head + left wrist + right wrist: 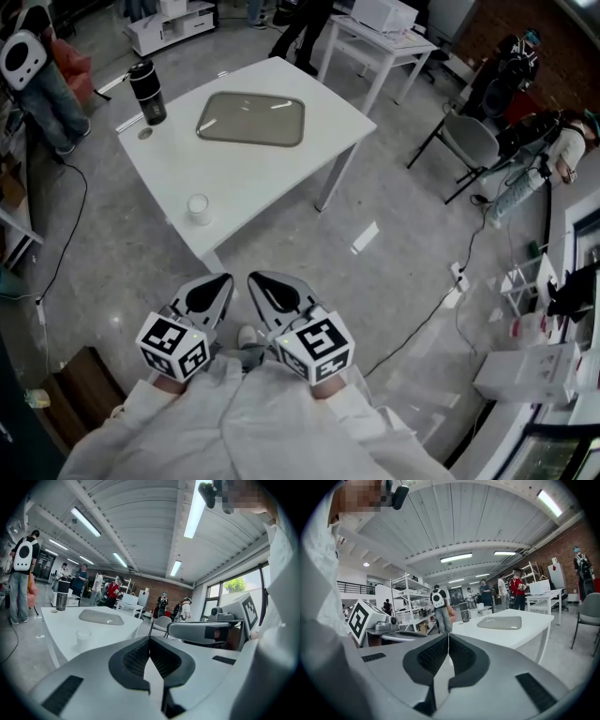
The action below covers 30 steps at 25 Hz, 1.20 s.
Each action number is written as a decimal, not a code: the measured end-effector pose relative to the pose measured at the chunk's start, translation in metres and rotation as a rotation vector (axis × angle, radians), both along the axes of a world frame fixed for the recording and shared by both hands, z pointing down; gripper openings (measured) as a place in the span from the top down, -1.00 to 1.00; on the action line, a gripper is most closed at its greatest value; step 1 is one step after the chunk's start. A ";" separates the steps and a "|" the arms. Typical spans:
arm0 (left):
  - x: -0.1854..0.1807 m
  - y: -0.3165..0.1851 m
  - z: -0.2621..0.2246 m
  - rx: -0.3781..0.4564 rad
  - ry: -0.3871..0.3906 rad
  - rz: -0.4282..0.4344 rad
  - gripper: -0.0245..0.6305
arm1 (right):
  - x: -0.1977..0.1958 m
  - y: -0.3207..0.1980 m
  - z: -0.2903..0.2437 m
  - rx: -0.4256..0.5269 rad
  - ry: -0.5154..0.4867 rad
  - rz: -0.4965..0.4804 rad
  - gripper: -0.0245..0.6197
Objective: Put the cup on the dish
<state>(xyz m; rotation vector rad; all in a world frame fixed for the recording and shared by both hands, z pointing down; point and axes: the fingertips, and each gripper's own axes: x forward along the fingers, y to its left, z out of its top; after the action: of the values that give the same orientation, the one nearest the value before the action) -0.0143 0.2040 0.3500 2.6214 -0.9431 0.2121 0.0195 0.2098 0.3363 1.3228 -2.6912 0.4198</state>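
You're standing back from the table [314, 98], holding both grippers low against your body, well short of anything on it. That looks like a ready stance, with no reach under way.

The left gripper [221, 281] is showing its jaws pressed together with nothing between them. The right gripper [260, 279] is doing the same: closed and empty.

The cup [198, 208] is sitting upright near the table's near edge, apart from everything else and easy to reach from your side. The dish [251, 120] is lying flat and bare further in, well apart from the cup, so it's ready to take it. A dark bottle [147, 92] is standing at the far left corner, out of the likely path.

As for writing, you're getting none. The cubes on the grippers carry only black-and-white square patterns, and any print on the bottle is too small to make out.
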 end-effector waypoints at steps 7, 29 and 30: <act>-0.010 -0.048 -0.007 -0.001 -0.006 0.023 0.90 | -0.001 -0.052 -0.009 0.001 -0.013 0.058 0.88; -0.048 -0.103 0.025 -0.089 -0.002 -0.059 0.90 | -0.061 -0.116 0.029 -0.075 0.017 -0.099 0.88; -0.050 -0.106 0.025 -0.091 -0.002 -0.067 0.90 | -0.063 -0.120 0.031 -0.076 0.023 -0.109 0.88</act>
<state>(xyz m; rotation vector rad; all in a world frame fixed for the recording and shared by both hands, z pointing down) -0.0648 0.0983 0.3754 2.5036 -0.9958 0.2354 -0.0438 0.0901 0.3674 1.1472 -2.6837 0.4868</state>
